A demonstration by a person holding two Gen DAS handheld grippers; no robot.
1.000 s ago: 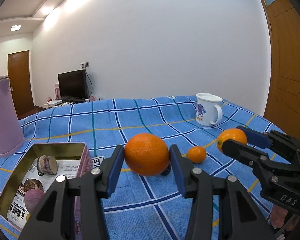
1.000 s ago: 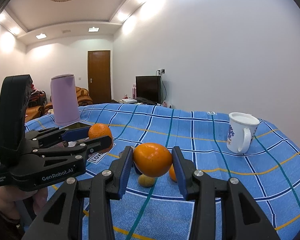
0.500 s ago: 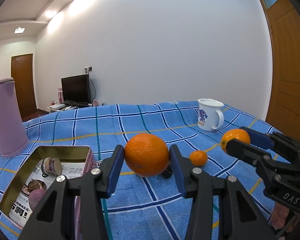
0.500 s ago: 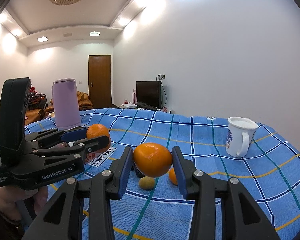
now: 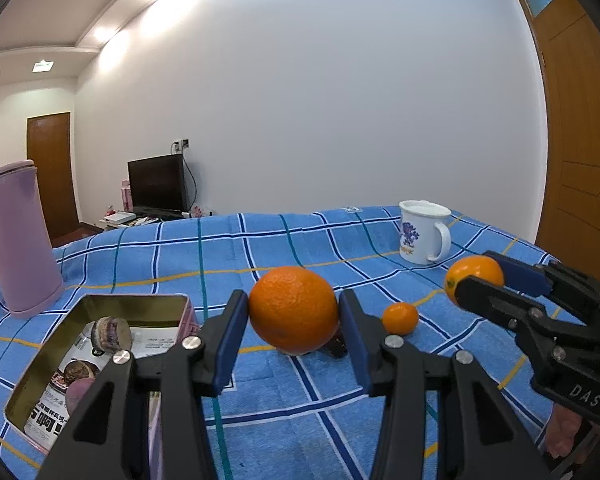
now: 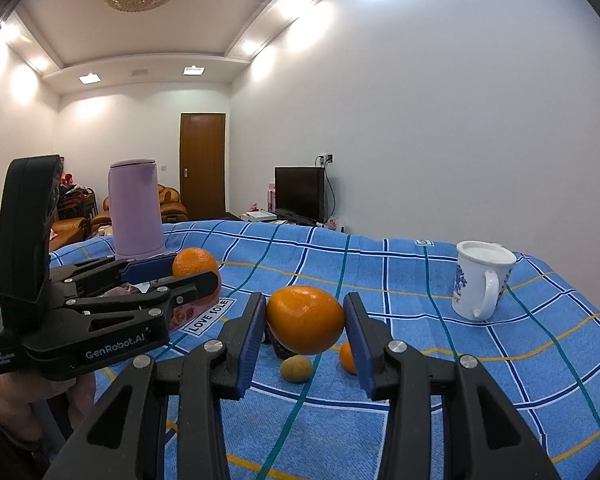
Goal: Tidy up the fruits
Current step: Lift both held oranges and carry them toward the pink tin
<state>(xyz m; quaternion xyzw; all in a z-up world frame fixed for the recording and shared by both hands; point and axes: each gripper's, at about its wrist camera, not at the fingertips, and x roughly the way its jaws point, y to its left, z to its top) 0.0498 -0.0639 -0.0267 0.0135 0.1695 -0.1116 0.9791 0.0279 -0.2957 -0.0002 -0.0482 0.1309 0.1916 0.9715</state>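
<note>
Nothing has changed: left gripper (image 5: 294,322) and right gripper (image 6: 305,320) each still clamp an orange above the bed, undelivered.

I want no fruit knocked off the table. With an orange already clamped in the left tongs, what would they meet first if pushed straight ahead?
Probably only the blue checked tablecloth. The left tongs point slightly downward, with their orange leading. The small mandarin and mug sit off to the right, though depth is uncertain.
</note>
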